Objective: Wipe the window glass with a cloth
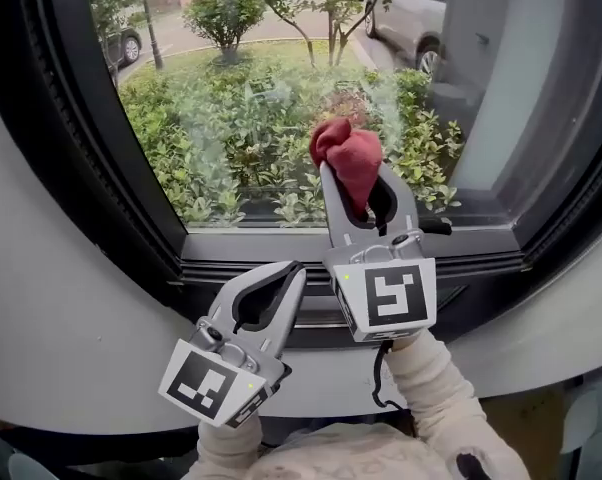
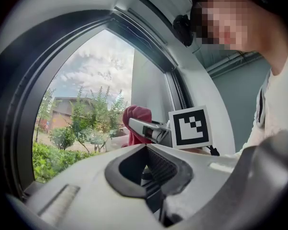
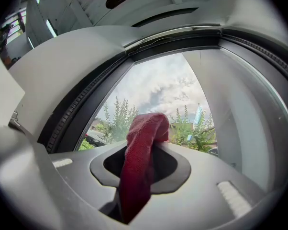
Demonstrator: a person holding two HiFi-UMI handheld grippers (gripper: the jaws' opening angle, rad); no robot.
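The right gripper (image 1: 366, 190) squeezes the red cloth (image 1: 347, 156). The cloth is up against the low part of the glass (image 1: 231, 118). The left gripper (image 1: 293, 273) is closed with nothing in it, down by the frame (image 1: 241, 250).

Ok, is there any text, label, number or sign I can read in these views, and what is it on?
None can be read.
Marker cubes on the left gripper and the right gripper: black-and-white square patterns only, no letters or digits.
Cars beyond the window glass: plates too small to read.
Red cloth: no label shows.
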